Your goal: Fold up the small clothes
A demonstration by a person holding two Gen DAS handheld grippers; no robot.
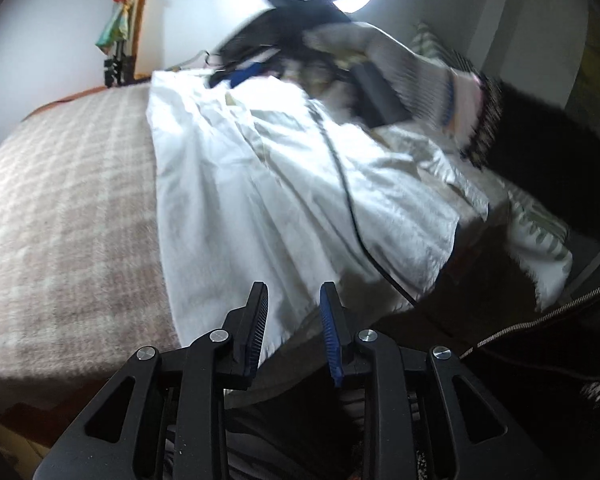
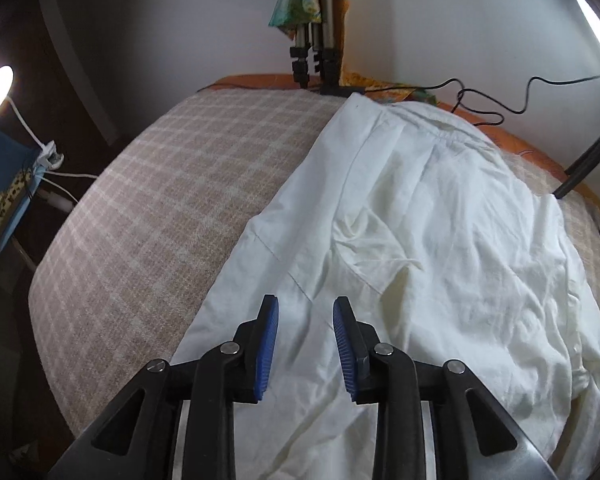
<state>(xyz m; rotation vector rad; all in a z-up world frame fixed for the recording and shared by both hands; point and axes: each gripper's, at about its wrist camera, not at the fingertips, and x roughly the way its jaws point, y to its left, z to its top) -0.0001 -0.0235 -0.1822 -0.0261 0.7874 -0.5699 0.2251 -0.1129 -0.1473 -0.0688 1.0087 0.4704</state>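
I am holding my left gripper over the near hem of the white garment, fingers spread a little with nothing pinched between them; the cloth edge is lying just under the gap. My right gripper is hovering the same way over the cloth, fingers parted and empty, above a stitched seam (I judge I am between grasps, choosing the next fold line). The garment is lying spread and wrinkled on the checked blanket of the bed, likely laid flat so a fold can run straight. A black cable is trailing across the cloth in the left view and could snag. Farther off, a tripod is standing by the wall. At the left edge of the right view a blue box is bearing yellow lettering, too blurred for me to read.
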